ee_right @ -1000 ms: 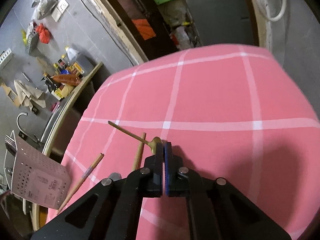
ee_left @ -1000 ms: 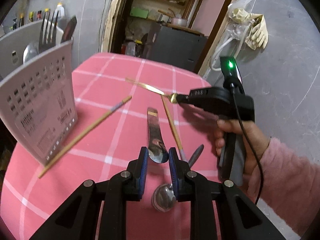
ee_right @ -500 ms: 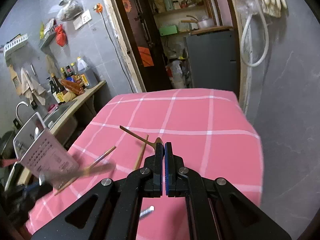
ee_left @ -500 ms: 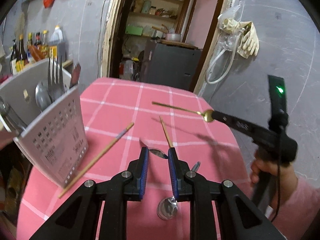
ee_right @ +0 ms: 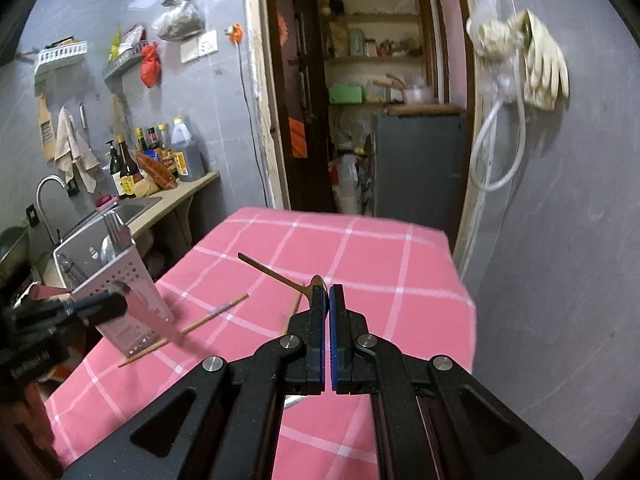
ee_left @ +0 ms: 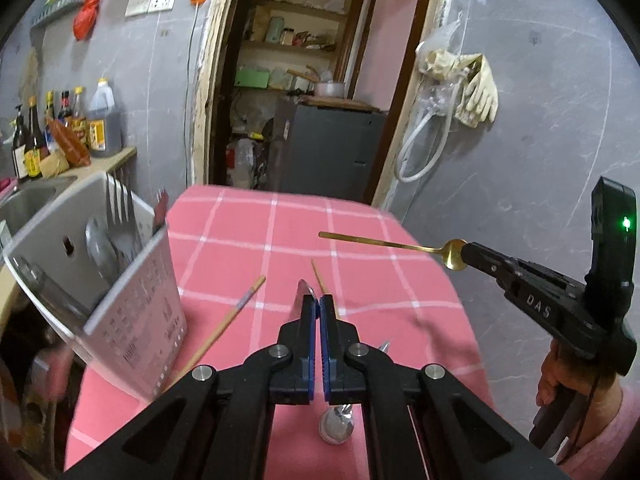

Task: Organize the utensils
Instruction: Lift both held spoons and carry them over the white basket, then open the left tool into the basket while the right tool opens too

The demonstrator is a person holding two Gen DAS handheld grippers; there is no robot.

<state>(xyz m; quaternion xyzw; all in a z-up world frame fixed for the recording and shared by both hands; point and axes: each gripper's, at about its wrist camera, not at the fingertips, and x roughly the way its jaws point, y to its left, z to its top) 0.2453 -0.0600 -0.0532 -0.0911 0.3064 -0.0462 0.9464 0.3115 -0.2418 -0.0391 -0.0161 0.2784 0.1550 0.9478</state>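
The left tongs have just clenched on a steel spoon, lifting it off the pink surface; only its tip shows, so the hold is probably slight. The right tongs grasp a gold spoon by the bowl, now raised. The caddy waits at nine o'clock; two chopsticks remain lying.

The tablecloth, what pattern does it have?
Pink with a white grid check, on the tablecloth; the right wrist view shows it best.
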